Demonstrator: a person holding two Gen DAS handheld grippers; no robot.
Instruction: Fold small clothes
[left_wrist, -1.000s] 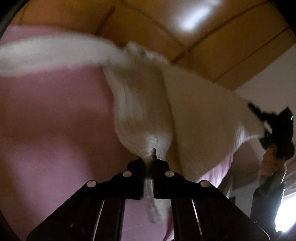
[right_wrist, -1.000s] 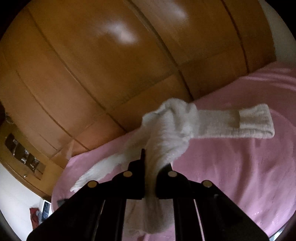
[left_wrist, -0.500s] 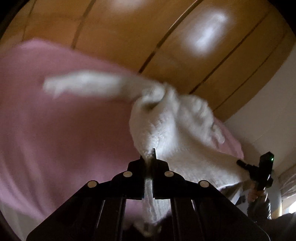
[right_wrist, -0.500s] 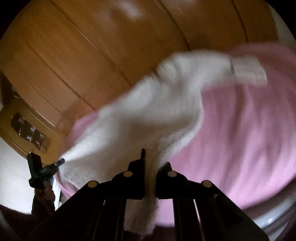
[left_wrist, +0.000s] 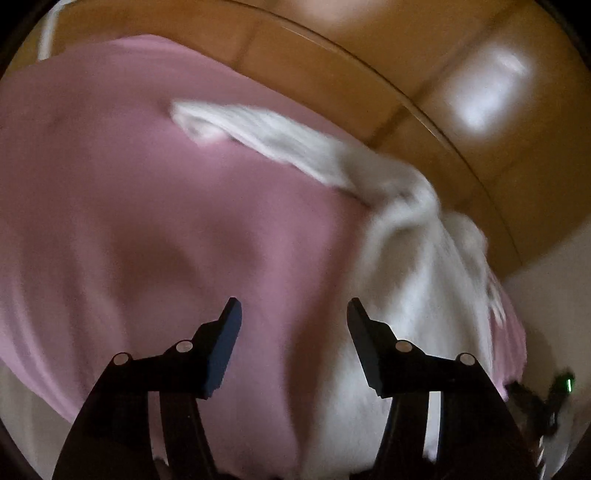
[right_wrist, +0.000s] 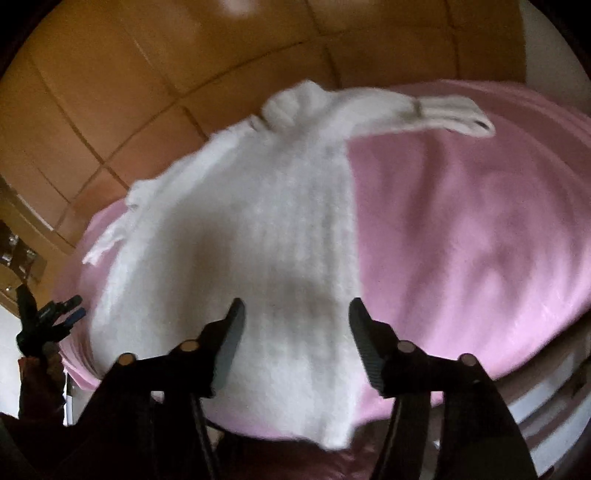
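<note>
Both pairs of fingers stand wide apart with nothing between them: left gripper (left_wrist: 293, 314) over the pink bed (left_wrist: 155, 229), right gripper (right_wrist: 295, 314) above the hem of the white sweater (right_wrist: 258, 236). I see the sweater spread on the bed, collar far, one sleeve (right_wrist: 424, 110) stretched out sideways. I judge the laying-out done; next I'd take that sleeve at the cuff and fold it across the body
</note>
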